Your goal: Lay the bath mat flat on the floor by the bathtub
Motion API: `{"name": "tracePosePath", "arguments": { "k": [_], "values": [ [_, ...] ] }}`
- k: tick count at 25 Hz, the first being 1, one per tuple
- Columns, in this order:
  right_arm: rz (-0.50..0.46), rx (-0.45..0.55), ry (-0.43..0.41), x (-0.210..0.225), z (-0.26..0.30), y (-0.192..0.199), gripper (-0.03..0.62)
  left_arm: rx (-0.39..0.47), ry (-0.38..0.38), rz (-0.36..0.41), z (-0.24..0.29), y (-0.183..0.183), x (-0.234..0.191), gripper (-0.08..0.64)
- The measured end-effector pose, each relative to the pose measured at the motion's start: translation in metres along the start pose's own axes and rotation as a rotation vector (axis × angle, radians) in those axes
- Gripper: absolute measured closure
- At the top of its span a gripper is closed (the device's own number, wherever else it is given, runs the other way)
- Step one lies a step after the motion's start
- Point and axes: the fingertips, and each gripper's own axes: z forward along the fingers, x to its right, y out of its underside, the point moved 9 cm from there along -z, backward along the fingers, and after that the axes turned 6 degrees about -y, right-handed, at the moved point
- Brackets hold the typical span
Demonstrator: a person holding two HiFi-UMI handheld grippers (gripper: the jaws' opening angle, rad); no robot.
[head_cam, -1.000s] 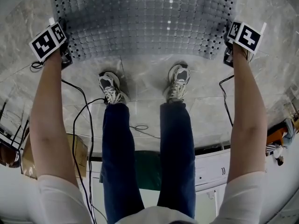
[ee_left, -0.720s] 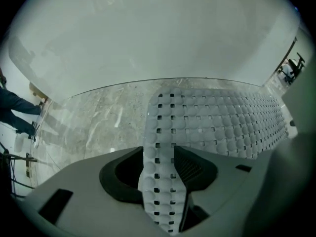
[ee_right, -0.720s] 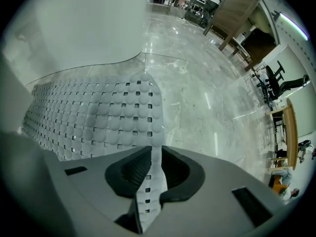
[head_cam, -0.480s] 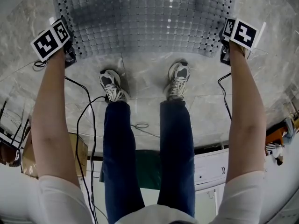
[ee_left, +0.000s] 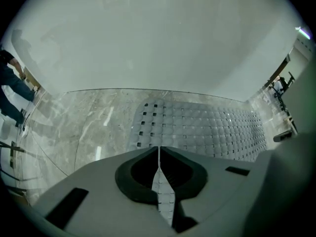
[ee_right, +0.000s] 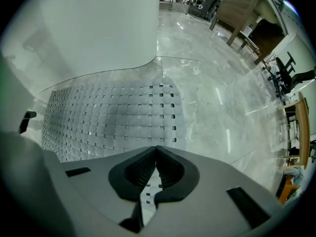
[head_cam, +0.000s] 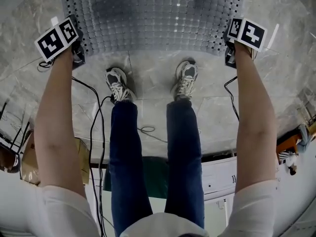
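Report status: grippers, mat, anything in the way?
Both just closed: left gripper and right gripper each pinch a near corner of the bath mat. Mat spread on floor beside bathtub. Shoes just off its near edge, cables behind.

Bath mat (head_cam: 153, 19) on floor (head_cam: 153, 80), far edge along bathtub (ee_left: 158, 43) base. Left gripper (head_cam: 75, 53) at mat's near-left corner, right gripper (head_cam: 230, 53) at near-right corner. Shoes (head_cam: 117, 84) on floor before mat's near edge.
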Motion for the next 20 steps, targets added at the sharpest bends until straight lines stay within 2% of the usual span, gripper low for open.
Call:
{"name": "tracePosePath", "arguments": {
  "k": [8, 20],
  "values": [
    [0.016, 0.008, -0.06, -0.021, -0.03, 0.008, 0.561, -0.01, 0.043, 0.021, -0.041, 0.001, 0.013, 0.522],
    [0.025, 0.031, -0.098, -0.037, -0.087, 0.015, 0.561, 0.016, 0.081, -0.005, -0.102, -0.005, 0.032, 0.522]
  ]
}}
